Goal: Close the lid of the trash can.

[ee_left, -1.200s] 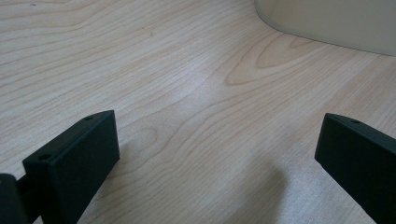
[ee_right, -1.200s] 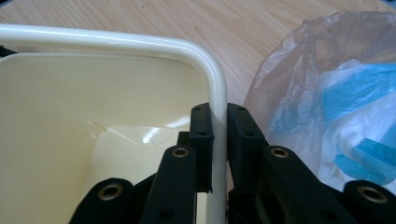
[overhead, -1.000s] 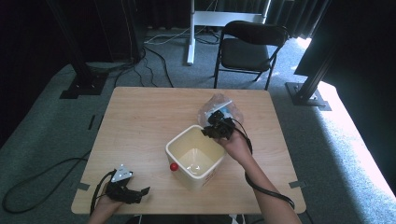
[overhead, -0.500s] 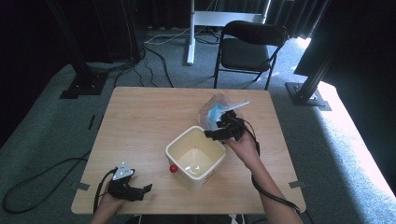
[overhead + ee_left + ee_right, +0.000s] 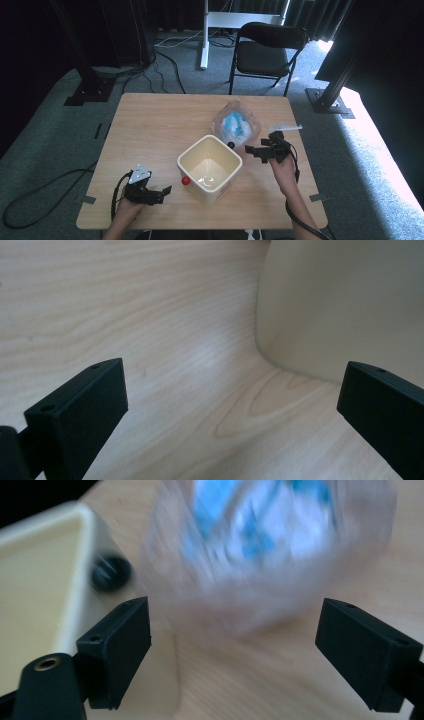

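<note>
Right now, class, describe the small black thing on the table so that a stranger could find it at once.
Start at the wooden table and find the cream square tub near its middle. Between the tub's far corner and the clear bag of blue and white items lies a small black ball. The ball by the tub's near left side is red; this one is black.

one tub (image 5: 209, 169), one bag (image 5: 235, 128), two small balls (image 5: 185, 181)

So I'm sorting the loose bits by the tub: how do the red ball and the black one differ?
The red ball lies at the cream tub's near left side; the black ball sits at its far right corner, beside the plastic bag. Both are small, round and rest on the table.
</note>
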The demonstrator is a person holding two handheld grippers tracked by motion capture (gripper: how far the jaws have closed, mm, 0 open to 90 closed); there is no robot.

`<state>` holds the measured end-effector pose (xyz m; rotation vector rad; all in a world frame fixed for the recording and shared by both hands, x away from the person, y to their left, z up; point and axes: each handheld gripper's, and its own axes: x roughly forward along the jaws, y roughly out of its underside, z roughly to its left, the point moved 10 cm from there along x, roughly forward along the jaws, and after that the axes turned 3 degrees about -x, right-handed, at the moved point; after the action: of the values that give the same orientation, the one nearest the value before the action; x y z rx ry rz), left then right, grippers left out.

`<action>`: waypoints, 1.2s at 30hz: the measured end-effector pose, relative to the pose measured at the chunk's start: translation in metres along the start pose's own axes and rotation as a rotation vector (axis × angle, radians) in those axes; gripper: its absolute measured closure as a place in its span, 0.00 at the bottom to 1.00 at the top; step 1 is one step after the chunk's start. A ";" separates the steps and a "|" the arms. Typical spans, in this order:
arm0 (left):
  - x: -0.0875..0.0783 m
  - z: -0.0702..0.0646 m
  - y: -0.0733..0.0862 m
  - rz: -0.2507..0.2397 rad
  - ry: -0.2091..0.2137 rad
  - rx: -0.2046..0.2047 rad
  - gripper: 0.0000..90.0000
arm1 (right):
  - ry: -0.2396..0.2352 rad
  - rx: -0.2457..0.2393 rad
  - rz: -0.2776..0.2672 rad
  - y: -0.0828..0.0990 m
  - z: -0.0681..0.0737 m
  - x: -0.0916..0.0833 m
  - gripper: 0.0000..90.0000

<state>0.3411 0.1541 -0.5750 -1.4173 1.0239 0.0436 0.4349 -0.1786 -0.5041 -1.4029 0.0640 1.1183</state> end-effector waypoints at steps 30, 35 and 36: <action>0.025 0.001 -0.027 -0.005 -0.049 -0.010 0.00 | -0.162 0.050 0.042 0.069 0.038 0.025 0.16; 0.026 0.010 -0.030 -0.005 -0.074 -0.021 0.00 | -0.184 0.024 0.054 0.075 0.052 0.023 0.16; 0.027 0.011 -0.031 -0.006 -0.075 -0.022 0.00 | -0.191 0.020 0.053 0.076 0.055 0.023 0.16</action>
<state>0.3813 0.1417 -0.5690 -1.4277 0.9598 0.1037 0.3673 -0.1385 -0.5600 -1.2771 -0.0249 1.2880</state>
